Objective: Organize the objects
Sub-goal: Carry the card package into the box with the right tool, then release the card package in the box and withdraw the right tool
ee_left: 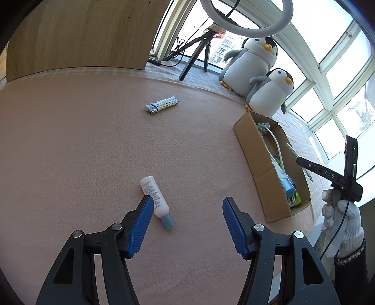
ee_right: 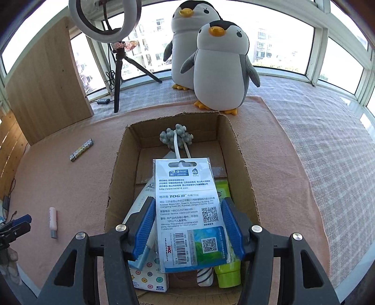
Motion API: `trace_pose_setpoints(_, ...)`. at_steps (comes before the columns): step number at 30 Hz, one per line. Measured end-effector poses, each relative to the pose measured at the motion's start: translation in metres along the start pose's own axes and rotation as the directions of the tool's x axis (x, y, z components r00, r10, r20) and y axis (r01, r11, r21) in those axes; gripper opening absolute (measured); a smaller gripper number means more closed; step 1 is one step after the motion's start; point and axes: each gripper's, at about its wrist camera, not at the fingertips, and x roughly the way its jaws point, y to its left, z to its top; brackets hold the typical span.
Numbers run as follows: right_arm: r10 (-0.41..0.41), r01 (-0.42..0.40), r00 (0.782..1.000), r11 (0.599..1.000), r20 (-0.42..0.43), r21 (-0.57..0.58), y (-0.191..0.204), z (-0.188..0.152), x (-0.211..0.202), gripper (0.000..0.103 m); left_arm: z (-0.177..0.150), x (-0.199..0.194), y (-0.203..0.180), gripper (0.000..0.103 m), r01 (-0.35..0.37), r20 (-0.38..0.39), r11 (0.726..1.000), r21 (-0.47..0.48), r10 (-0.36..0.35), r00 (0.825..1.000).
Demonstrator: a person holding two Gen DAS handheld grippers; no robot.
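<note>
The cardboard box [ee_right: 234, 150] sits open on the pink mat, and over it my right tongs [ee_right: 186, 225] stand with their blue pads either side of a flat packaged card [ee_right: 187, 211]; the pads look close to its edges, but I cannot tell from here whether they grip it or merely flank it. Under the card lie a green tube [ee_right: 228, 272], a spotted tissue pack [ee_right: 150, 279] and a grey bobbled thing on white cords [ee_right: 177, 136] at the far end. My left tongs [ee_left: 187, 225] are spread wide and hold nothing, with the small pink bottle [ee_left: 155, 201] lying flat just beside the left pad, grey cap toward me. Farther off on the mat rests a patterned lighter [ee_left: 161, 105], well apart from the bottle. The pink mat [ee_left: 70, 152] covers a broad ledge; beyond it a checked cloth [ee_right: 328, 140] runs beneath curved bay windows, where two plush penguins [ee_right: 222, 70] stand beside a ring light on a tripod [ee_right: 105, 21] and a wooden panel [ee_right: 46, 82].
</note>
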Motion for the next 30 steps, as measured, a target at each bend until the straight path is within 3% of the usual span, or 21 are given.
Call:
trace_pose_setpoints(7,-0.022,0.022,1.0,1.0,0.021,-0.011,0.002,0.0,-0.008,0.058,-0.004,0.002,0.0,0.065,-0.002,-0.008,1.0,0.001,0.002,1.0)
trace_pose_setpoints(14,0.02,-0.02,0.999,1.0,0.028,-0.003,0.012,-0.002,-0.013,0.058,-0.009,0.001,0.003,0.065,-0.009,-0.013,1.0,0.003,0.009,1.0)
trace_pose_setpoints(23,0.138,-0.137,0.99,0.99,0.031,-0.02,0.051,-0.01,-0.022,0.058,-0.012,0.0,0.015,0.065,-0.035,-0.028,0.999,-0.004,0.035,0.999)
trace_pose_setpoints(30,0.254,-0.254,0.967,0.967,-0.002,-0.034,0.091,-0.02,-0.019,0.058,-0.016,0.006,0.022,0.064,-0.047,-0.043,0.999,-0.005,0.047,0.998)
